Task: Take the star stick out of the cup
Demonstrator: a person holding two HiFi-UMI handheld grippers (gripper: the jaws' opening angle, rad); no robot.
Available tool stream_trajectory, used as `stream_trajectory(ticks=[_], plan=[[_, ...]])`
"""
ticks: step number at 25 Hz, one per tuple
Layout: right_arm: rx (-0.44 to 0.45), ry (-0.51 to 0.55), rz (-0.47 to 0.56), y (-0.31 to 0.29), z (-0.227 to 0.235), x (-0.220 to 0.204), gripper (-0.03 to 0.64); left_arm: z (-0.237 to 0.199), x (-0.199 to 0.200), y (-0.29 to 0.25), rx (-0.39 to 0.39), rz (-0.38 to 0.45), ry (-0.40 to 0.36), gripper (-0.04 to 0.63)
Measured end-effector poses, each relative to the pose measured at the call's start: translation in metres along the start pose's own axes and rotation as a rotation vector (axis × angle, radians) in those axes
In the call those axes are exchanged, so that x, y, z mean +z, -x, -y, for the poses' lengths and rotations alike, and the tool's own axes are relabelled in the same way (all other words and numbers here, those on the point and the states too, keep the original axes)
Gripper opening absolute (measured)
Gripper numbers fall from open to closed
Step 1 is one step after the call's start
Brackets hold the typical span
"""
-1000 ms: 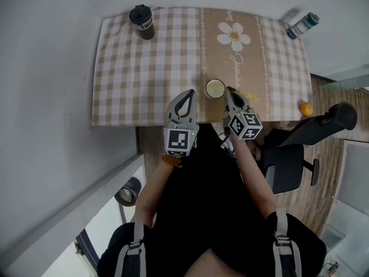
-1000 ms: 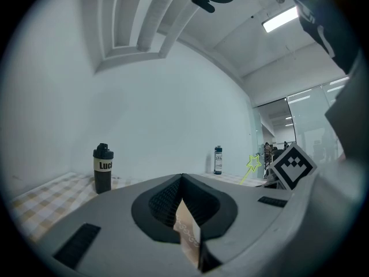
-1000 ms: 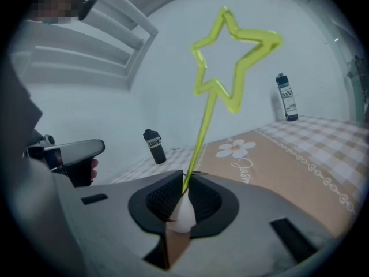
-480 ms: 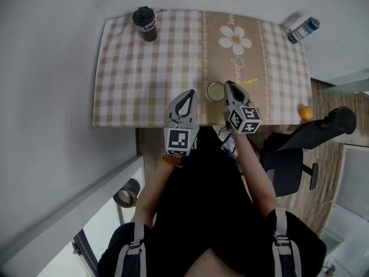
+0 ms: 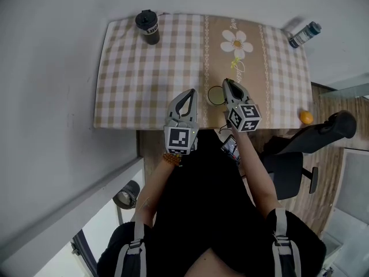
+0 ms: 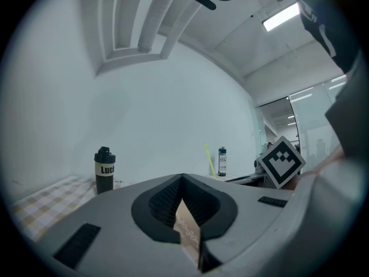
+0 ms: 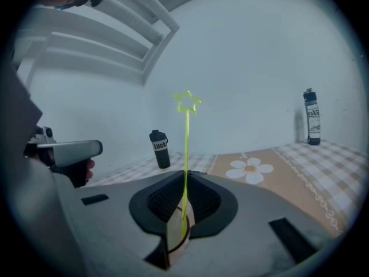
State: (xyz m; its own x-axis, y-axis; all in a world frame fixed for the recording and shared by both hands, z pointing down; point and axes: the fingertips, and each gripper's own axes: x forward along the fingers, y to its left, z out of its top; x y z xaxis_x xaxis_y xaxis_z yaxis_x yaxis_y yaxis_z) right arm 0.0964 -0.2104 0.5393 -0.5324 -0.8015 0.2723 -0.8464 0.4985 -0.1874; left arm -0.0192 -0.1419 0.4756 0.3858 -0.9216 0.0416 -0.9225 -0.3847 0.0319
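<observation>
A thin yellow-green star stick (image 7: 186,149) rises between the jaws of my right gripper (image 7: 184,180), its star (image 7: 187,103) high above them. The jaws are closing, and their pads press on the stick. In the head view my right gripper (image 5: 226,85) hangs over the right side of the pale cup (image 5: 215,97) near the table's front edge, hiding part of it. My left gripper (image 5: 189,93) hovers just left of the cup, shut and holding nothing. From the left gripper view the stick (image 6: 209,159) shows as a slanted yellow line.
The table carries a beige checked cloth (image 5: 144,68) with a daisy print (image 5: 237,42). A black tumbler (image 5: 147,26) stands at the far left and a water bottle (image 5: 304,34) at the far right. An orange (image 5: 306,117) and an office chair (image 5: 300,149) are right of the table.
My right gripper has shifted left and now partly covers the cup. The stick's star has swung from the right toward the far side. The left gripper has stayed put.
</observation>
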Motion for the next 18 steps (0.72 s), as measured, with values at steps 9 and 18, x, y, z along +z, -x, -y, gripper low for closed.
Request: stream_trajectory(ticks=[9, 18], plan=[[0.027, -0.005, 0.084, 0.027, -0.011, 0.027, 0.017, 0.008, 0.005, -0.009, -0.034, 0.011, -0.004, -0.008], [0.028, 0.014, 0.162, 0.044, -0.016, 0.053, 0.018, 0.015, 0.027, -0.019, -0.059, 0.052, -0.016, -0.008]])
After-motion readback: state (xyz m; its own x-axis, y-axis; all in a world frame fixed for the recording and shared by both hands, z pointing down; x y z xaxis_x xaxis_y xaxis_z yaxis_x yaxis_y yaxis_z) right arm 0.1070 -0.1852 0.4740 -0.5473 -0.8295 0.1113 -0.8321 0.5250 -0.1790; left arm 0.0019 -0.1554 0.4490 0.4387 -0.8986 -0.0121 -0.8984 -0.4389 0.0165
